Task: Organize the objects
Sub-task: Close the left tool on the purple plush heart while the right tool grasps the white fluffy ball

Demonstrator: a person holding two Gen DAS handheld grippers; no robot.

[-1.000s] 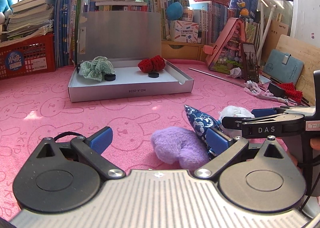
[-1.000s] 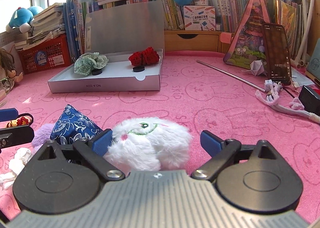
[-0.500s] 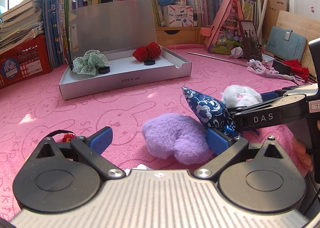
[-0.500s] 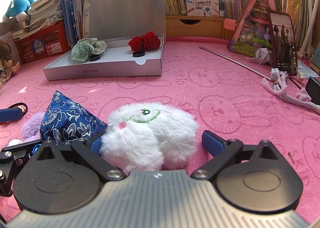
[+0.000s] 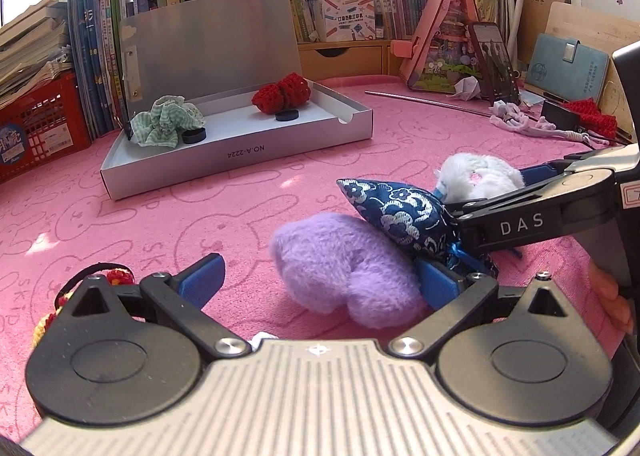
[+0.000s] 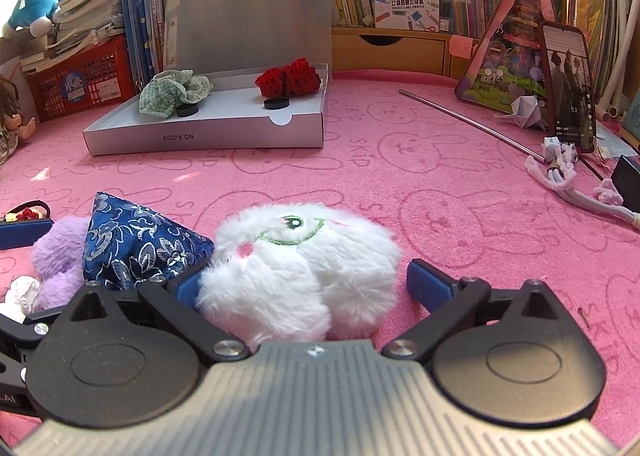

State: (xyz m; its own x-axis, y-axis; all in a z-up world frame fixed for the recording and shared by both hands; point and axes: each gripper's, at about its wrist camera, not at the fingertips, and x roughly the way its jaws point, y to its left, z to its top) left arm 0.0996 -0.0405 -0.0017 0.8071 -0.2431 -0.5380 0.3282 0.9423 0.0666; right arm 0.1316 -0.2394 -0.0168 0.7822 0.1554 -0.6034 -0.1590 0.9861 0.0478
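Both grippers are open wide. The left gripper sits around the purple fluffy toy, the right gripper around the white fluffy toy. The blue pouch leans between them, so a squeeze might pinch it too. The gray box waits at 11 o'clock.

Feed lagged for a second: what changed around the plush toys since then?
Both grippers advanced. The left gripper now brackets the purple plush; the right gripper sits deeper around the white plush. Both remain open, nothing grasped. The blue pouch and silver box stayed put.
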